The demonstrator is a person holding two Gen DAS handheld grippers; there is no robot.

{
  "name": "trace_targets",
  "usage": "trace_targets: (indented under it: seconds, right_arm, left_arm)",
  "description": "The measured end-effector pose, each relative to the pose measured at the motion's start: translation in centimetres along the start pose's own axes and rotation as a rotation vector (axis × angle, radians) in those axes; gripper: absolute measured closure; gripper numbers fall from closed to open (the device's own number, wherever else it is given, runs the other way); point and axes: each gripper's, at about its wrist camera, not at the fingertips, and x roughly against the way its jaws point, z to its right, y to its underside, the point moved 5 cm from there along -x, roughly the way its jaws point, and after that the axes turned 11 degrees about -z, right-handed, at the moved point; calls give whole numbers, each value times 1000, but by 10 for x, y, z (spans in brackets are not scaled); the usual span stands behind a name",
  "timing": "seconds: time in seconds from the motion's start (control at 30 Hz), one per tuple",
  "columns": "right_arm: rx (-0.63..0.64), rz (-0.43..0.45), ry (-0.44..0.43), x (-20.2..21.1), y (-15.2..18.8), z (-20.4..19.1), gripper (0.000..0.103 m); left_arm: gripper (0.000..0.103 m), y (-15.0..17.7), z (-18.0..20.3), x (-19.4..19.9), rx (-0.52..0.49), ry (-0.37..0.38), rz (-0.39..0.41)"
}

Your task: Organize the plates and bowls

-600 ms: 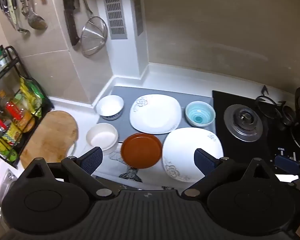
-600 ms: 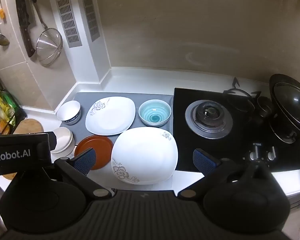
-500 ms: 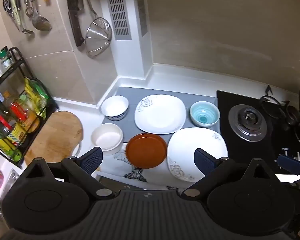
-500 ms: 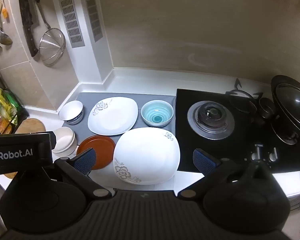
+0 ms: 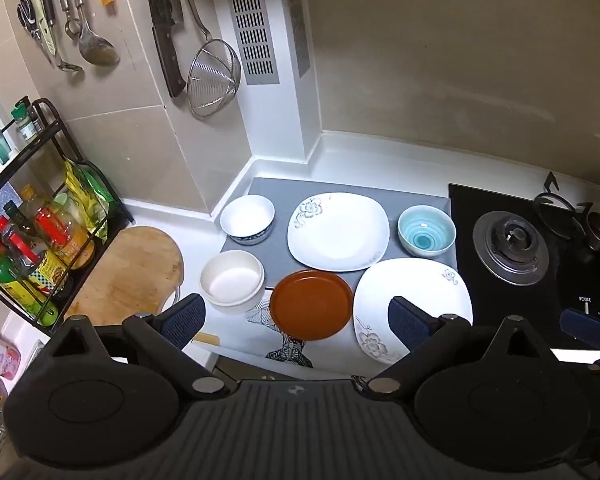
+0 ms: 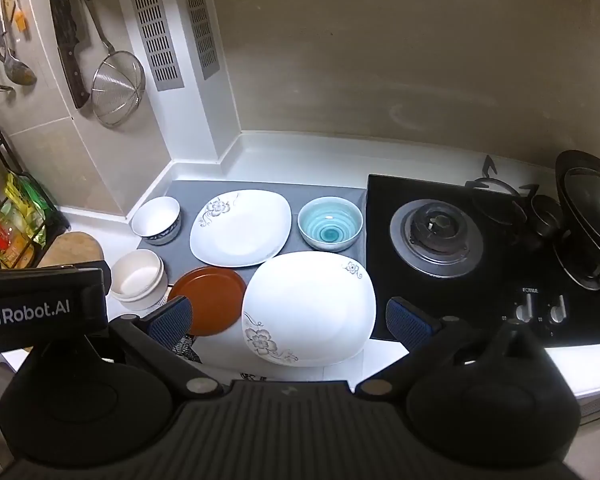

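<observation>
Plates (image 6: 309, 307) near countertop (image 6: 380, 364) edge

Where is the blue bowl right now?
In both views the blue bowl sits at the back, between the rear white plate and the black stove.

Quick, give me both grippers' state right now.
Left gripper: open, holding nothing, above the brown plate.
Right gripper: open, holding nothing, above the near white plate.
</observation>
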Motion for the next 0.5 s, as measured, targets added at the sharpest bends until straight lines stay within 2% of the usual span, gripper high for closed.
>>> trace_targets:
  seconds: [0.5]
  right_arm:
    - [-3,-8,17,1,0,0,0]
  left_arm:
    - [5,2,6,-4,-20,-2,-2]
